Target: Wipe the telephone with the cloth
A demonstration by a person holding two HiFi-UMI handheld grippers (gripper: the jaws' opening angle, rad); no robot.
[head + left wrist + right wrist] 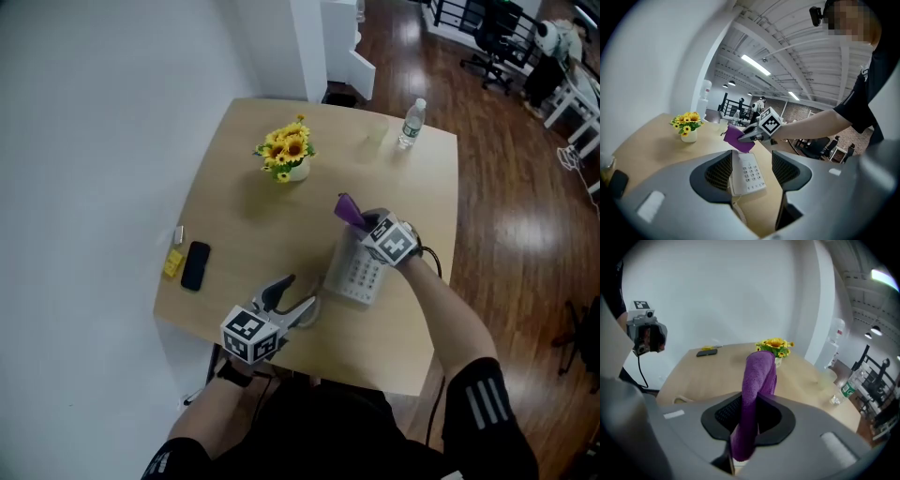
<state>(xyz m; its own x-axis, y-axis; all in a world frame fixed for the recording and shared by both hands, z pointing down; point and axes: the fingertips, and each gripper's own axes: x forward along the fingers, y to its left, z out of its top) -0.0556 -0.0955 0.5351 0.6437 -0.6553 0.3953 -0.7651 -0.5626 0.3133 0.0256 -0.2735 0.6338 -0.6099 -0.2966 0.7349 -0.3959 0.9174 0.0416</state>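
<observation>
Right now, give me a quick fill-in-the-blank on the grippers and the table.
The right gripper is shut on the ____ cloth.
The left gripper holds nothing; its jaws stand ____.
The water bottle stands near the far ____ corner of the table.
Missing words: purple; apart; right.

Head camera looks steeply down on the table (244,178). Cameras on left gripper (302,291) and right gripper (367,223) sit low, looking across it; all catch the sunflowers (286,150).
</observation>
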